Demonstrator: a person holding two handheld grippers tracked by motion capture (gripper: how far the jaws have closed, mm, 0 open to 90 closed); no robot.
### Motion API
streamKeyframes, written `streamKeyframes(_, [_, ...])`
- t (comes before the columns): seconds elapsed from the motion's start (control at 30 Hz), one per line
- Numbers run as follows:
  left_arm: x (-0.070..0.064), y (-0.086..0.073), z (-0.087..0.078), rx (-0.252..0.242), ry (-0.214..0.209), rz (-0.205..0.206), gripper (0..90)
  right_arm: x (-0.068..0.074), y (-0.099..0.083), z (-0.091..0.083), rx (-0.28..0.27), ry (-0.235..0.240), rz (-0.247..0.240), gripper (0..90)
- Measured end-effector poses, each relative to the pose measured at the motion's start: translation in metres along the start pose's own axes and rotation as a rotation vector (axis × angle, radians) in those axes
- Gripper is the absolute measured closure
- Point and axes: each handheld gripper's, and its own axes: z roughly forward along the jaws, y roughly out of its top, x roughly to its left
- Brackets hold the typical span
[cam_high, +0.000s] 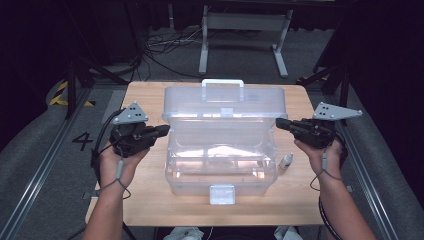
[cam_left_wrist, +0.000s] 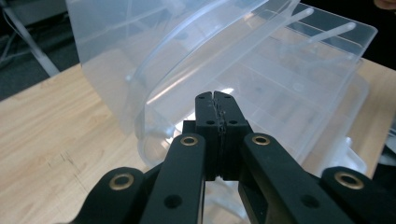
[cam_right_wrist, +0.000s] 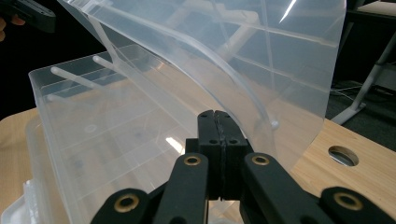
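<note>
The open box (cam_high: 220, 150) blocks the table's middle; you have bare wood left of it, a small bottle (cam_high: 286, 161) right.

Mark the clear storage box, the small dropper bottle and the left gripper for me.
clear storage box (cam_high: 221, 165), high view, on its front wall.
small dropper bottle (cam_high: 286, 161), high view, on its white body.
left gripper (cam_left_wrist: 215, 98), left gripper view, at its closed jaw tips.
</note>
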Motion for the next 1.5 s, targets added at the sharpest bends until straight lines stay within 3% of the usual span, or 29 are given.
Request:
streamKeyframes(0.3, [0.000,0.008,0.017,-0.043,0.066,-0.005,89.4,-0.002,0.001,0.001,-0.008,-0.001,0.013,90.0])
streamKeyframes(0.43, [0.004,0.009,0.019,-0.064,0.073,-0.025,89.5,-0.002,0.001,0.001,-0.008,-0.001,0.012,90.0])
streamKeyframes(0.87, [0.012,0.013,0.024,-0.078,0.093,-0.032,89.5,0.001,0.005,-0.003,0.000,-0.031,-0.004,90.0])
streamKeyframes(1.17, [0.017,0.017,0.026,-0.086,0.098,-0.031,89.6,0.006,0.007,-0.019,-0.023,-0.098,-0.027,88.4])
streamKeyframes(1.33, [0.020,0.018,0.028,-0.090,0.089,-0.030,89.6,0.009,0.009,-0.018,-0.045,-0.210,-0.030,70.1])
streamKeyframes(1.5, [0.022,0.019,0.029,-0.092,0.083,-0.028,89.5,0.007,0.009,-0.012,-0.055,-0.252,-0.021,61.8])
